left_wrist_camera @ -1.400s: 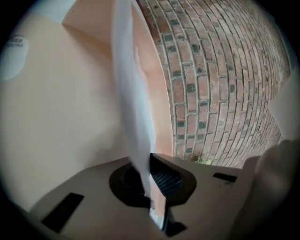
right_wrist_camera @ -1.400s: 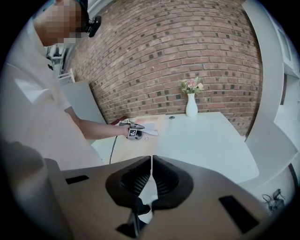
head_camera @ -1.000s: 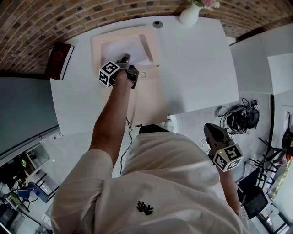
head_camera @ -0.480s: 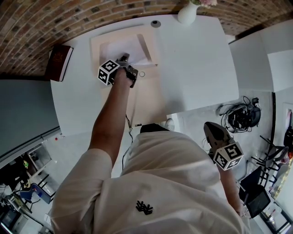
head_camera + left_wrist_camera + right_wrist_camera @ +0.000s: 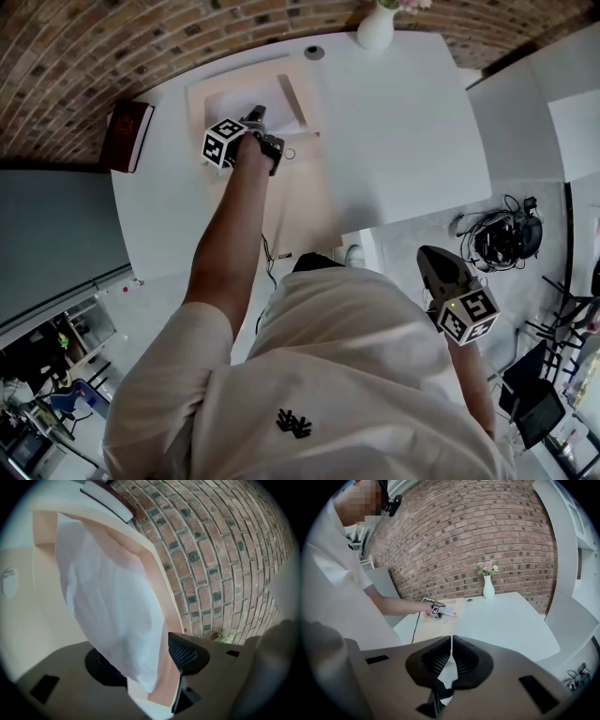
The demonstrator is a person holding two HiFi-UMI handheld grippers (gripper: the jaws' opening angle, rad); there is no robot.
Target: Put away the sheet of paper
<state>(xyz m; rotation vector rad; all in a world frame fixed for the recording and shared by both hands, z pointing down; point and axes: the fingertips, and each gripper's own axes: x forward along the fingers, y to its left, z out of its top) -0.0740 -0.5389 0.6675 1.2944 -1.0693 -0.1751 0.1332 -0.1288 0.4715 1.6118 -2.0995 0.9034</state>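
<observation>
An open beige folder [image 5: 305, 192] lies on the white table [image 5: 403, 122], and the white sheet of paper [image 5: 255, 97] rests in its far pocket. My left gripper [image 5: 255, 119] is at the sheet's near edge. In the left gripper view the sheet [image 5: 108, 606] hangs down against the folder's flap [image 5: 157, 597]. Its lower corner sits between the jaws of the left gripper [image 5: 145, 657], which are opening; the right pad [image 5: 186, 651] stands clear of the paper. My right gripper [image 5: 434, 267] hangs low beside my hip, off the table, its jaws [image 5: 451, 656] shut with nothing in them.
A dark red book [image 5: 127, 136] lies at the table's left edge. A white vase [image 5: 375, 28] with flowers and a small round object [image 5: 314, 52] stand at the far edge. A brick wall runs behind. Cables [image 5: 497, 239] lie on the floor at the right.
The left gripper stays at the folder's pocket, and the head view has drifted a little. The right gripper has kept its place by my side.
</observation>
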